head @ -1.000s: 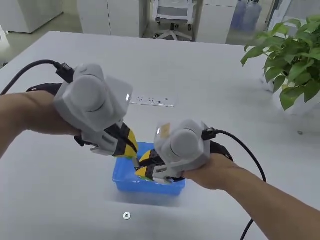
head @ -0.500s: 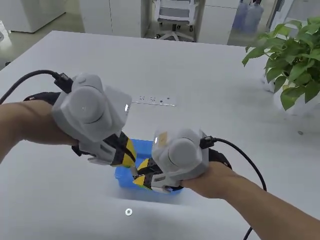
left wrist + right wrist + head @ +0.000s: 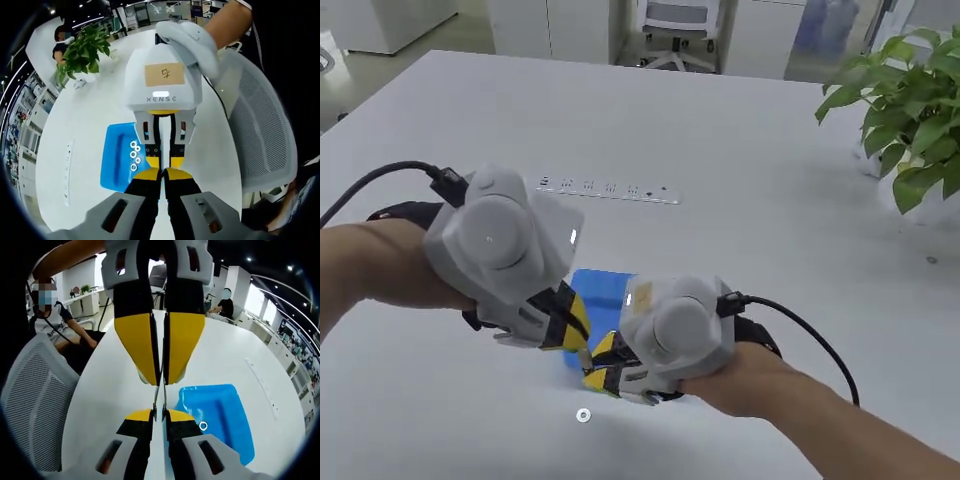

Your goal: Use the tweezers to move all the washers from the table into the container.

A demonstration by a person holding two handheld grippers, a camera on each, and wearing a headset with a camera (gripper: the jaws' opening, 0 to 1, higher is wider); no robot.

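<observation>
In the head view both claws meet tip to tip at lower centre of the frame, over the near edge of the blue container (image 3: 592,285). The left claw (image 3: 578,335) reaches in from the left. The right claw (image 3: 600,365) comes from the lower right.

In the right gripper view the thin metal tweezers (image 3: 159,392) run down the middle of the frame. Their upper part is pinched between the yellow pads of the left claw (image 3: 160,375). Their lower end sits in the narrow slit of the right claw (image 3: 159,416), whose jaws are pressed nearly together on it.

The left gripper view shows the same meeting from the other side, with the left claw (image 3: 162,175) at the bottom and the right claw (image 3: 162,159) facing it from above. Both pairs of jaws are drawn in tight.

One washer (image 3: 583,415) lies alone on the white surface (image 3: 740,200), near the bottom edge of the head view just below the claws. Several washers (image 3: 134,155) rest inside the container, beside its right-hand wall in the left gripper view.

A power strip (image 3: 605,188) lies above the container, and a potted plant (image 3: 910,90) stands at the upper right.
</observation>
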